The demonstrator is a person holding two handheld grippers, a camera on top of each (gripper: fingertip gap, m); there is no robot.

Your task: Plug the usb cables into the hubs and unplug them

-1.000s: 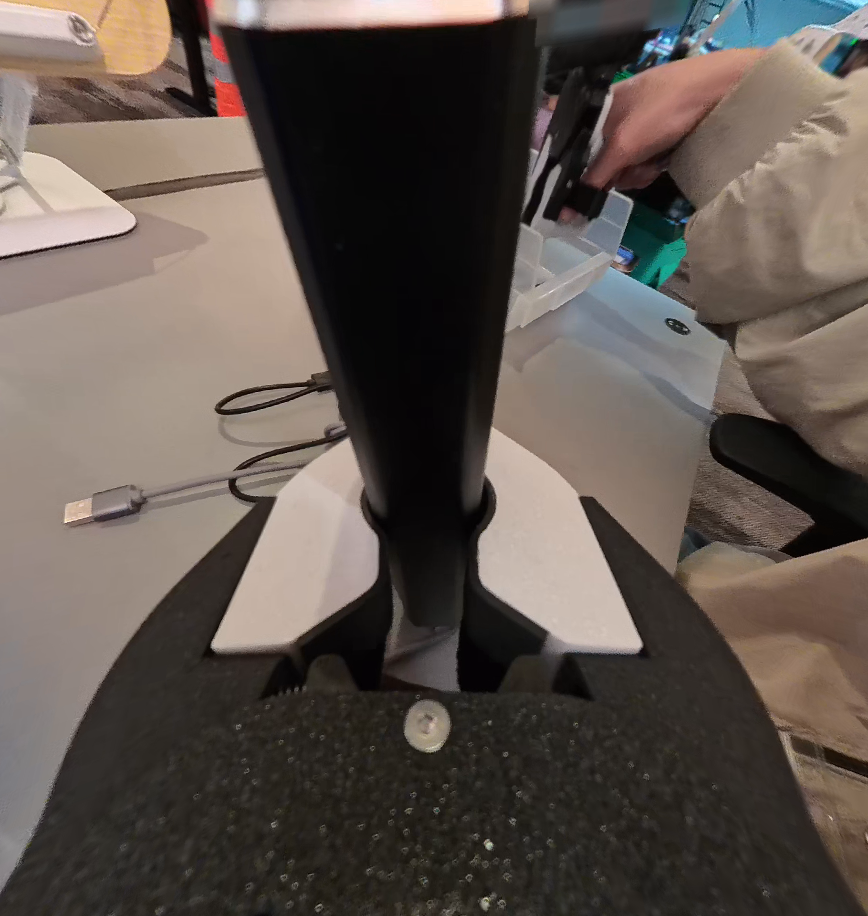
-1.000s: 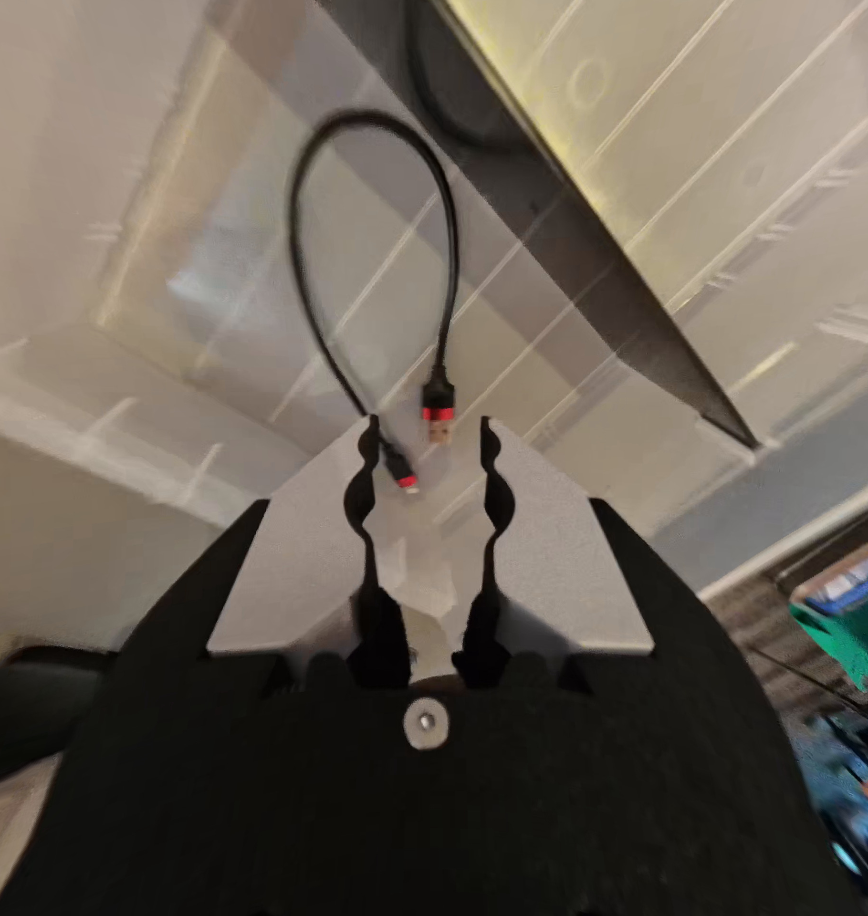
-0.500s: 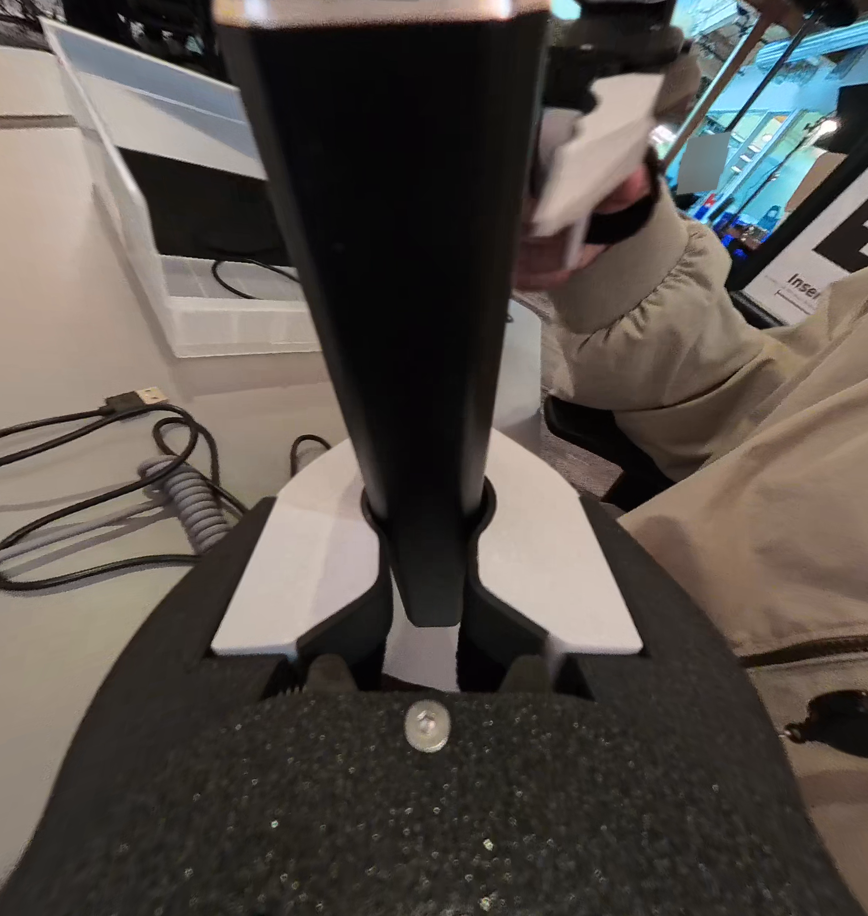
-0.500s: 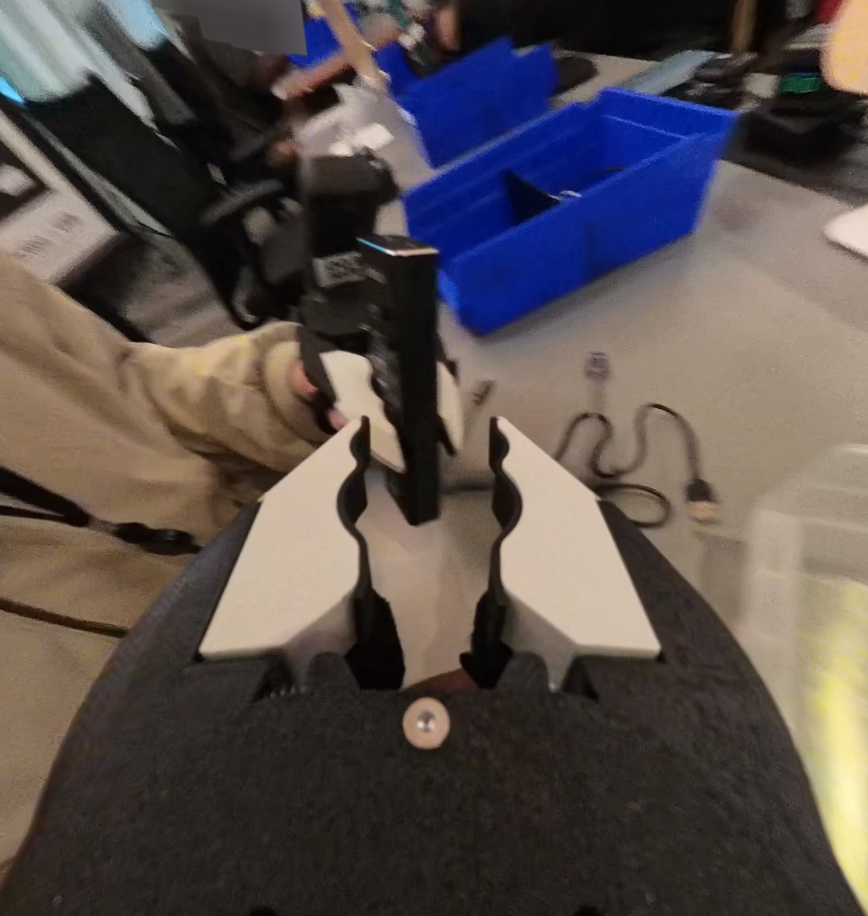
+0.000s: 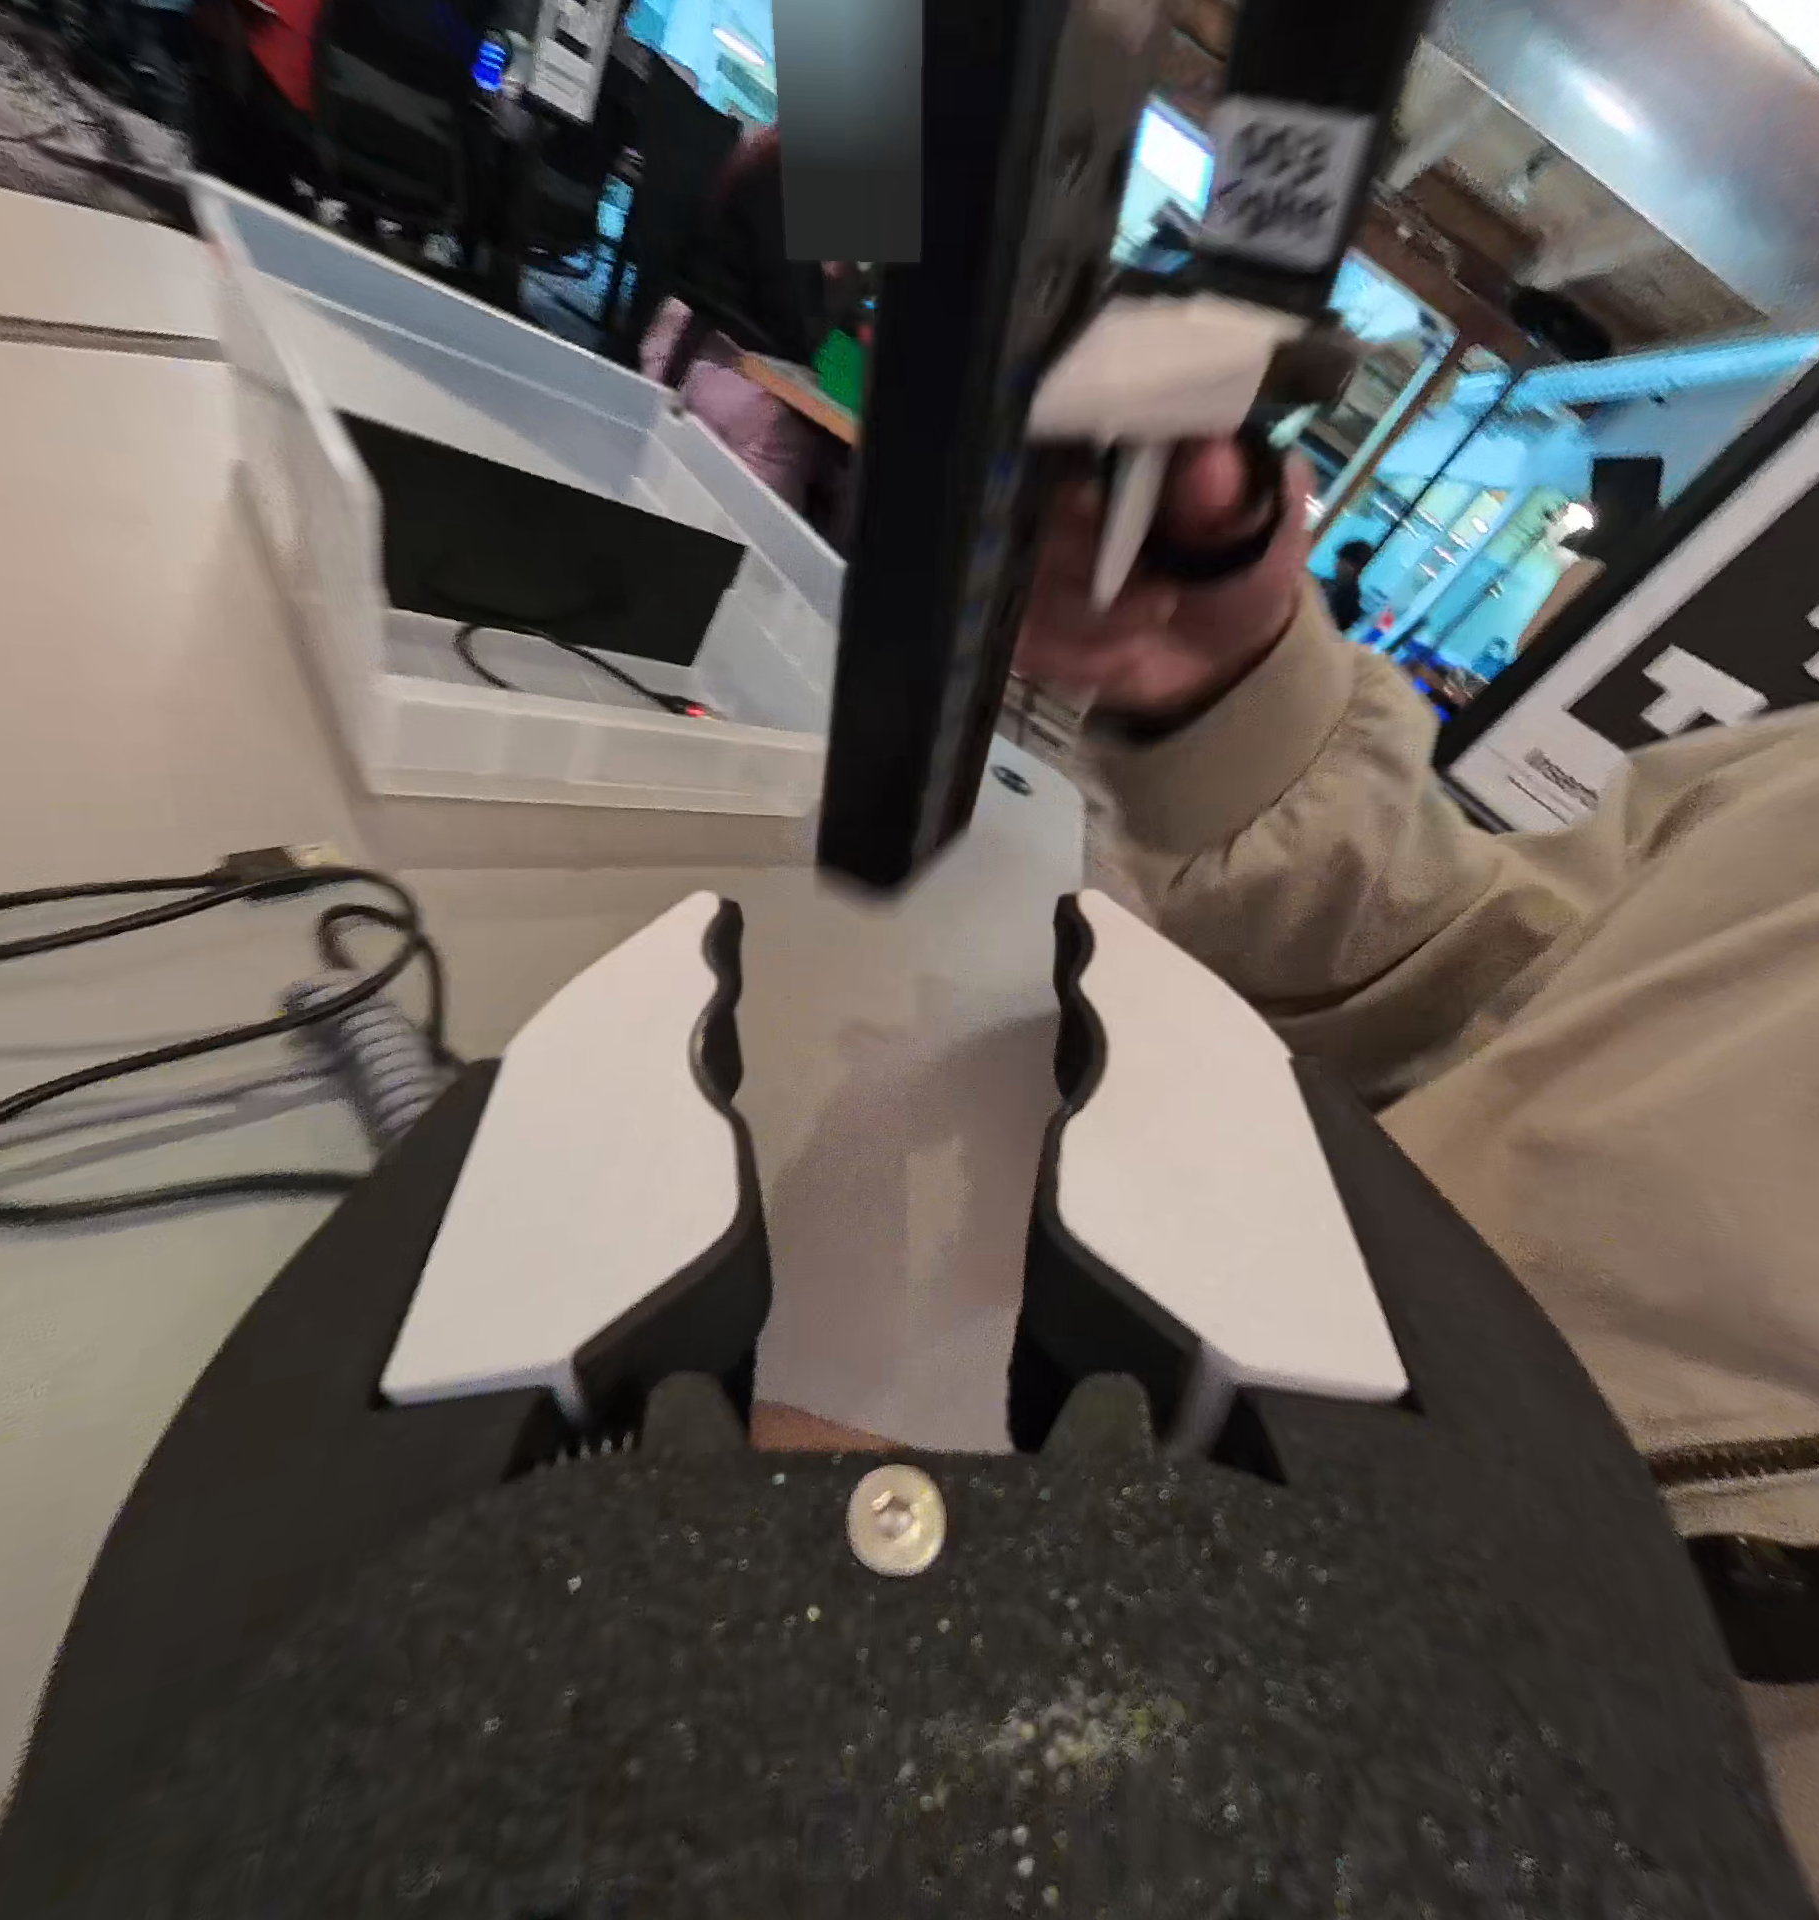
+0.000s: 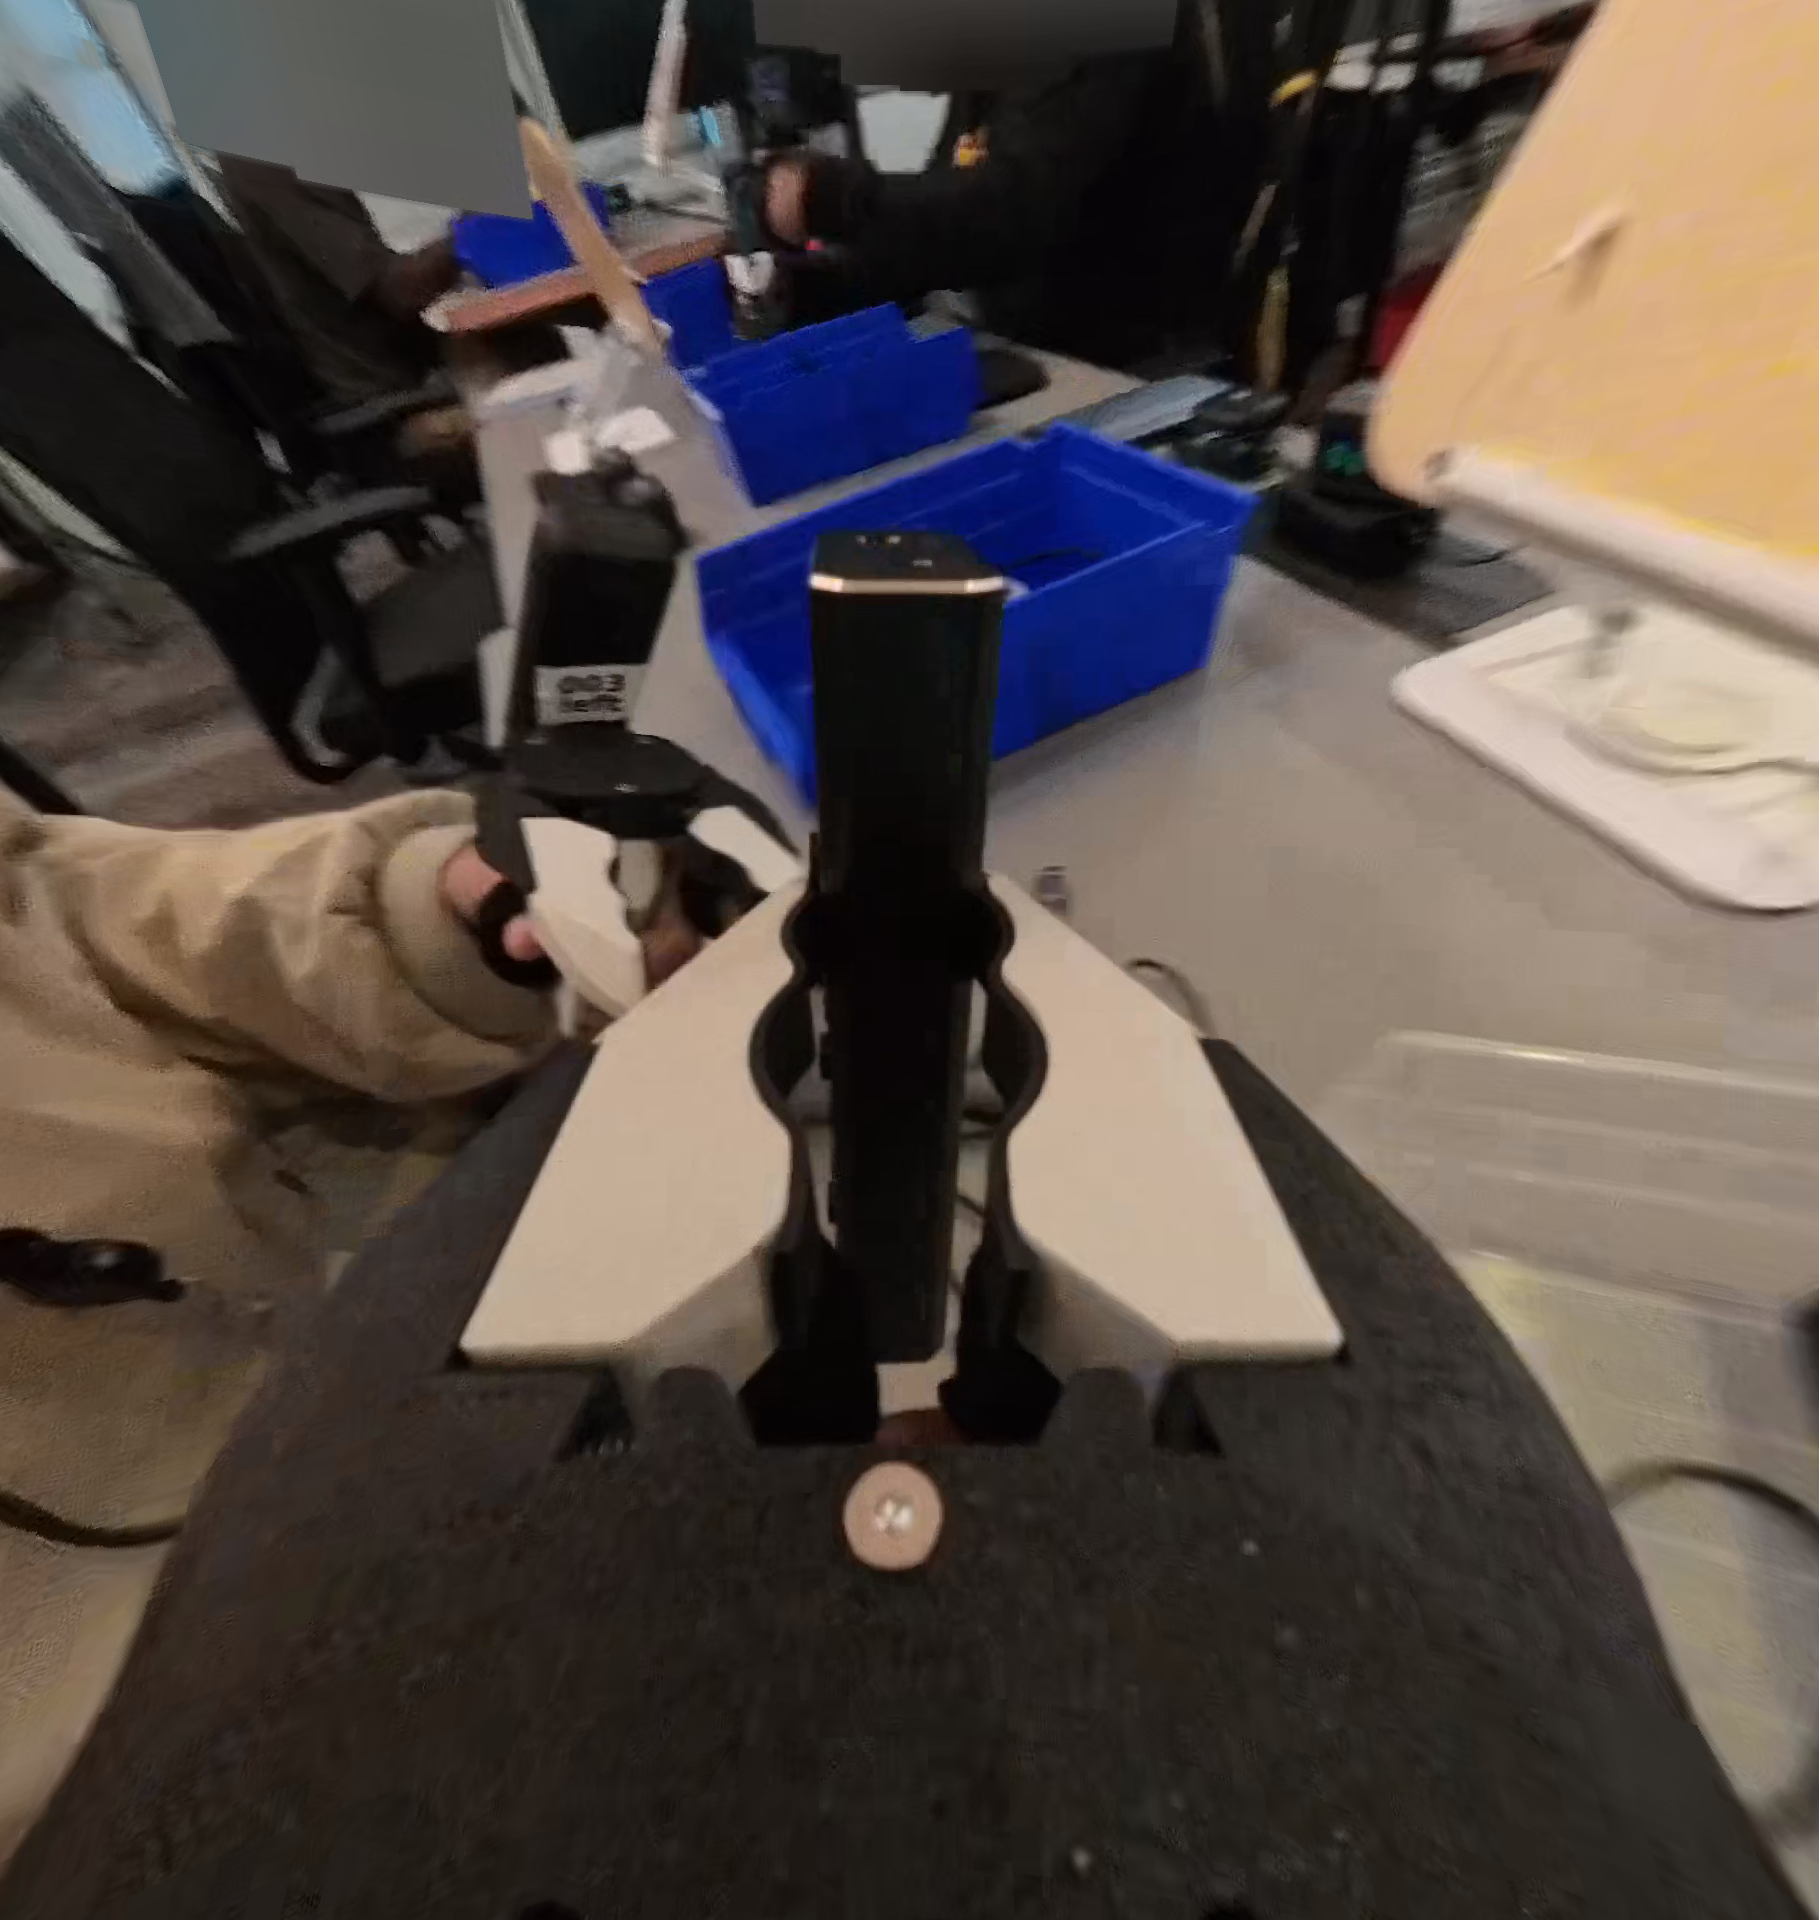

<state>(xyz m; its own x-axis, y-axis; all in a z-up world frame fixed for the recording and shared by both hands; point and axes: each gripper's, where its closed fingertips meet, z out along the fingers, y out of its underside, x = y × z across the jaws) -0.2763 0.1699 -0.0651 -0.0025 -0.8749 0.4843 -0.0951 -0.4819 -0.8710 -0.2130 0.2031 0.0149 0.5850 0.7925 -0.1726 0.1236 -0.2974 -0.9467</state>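
A long black USB hub (image 6: 900,779) stands upright between my right gripper's (image 6: 894,904) jaws, which are shut on its lower part. In the left wrist view the hub (image 5: 936,468) hangs just above and ahead of my left gripper (image 5: 889,914), which is open and empty over the grey table. The right gripper's white fingers (image 5: 1144,353) clamp the hub there. A black cable with a USB plug (image 5: 271,862) and a grey coiled cable (image 5: 354,1039) lie on the table to the left. No cable is seen plugged into the hub.
A clear plastic box (image 5: 572,727) holding a black cable with a red-tipped plug (image 5: 572,655) sits at the table's far edge. Blue bins (image 6: 988,582) stand behind the hub. A white stand base (image 6: 1663,748) is at the right. A person's beige sleeve (image 5: 1404,935) fills the right side. Some 11 centimetres of space lies between my two pairs of fingers.
The hub passed from my left gripper to my right. The left jaws opened and drew back below it. The right gripper swung over from the clear box and shut on the hub.
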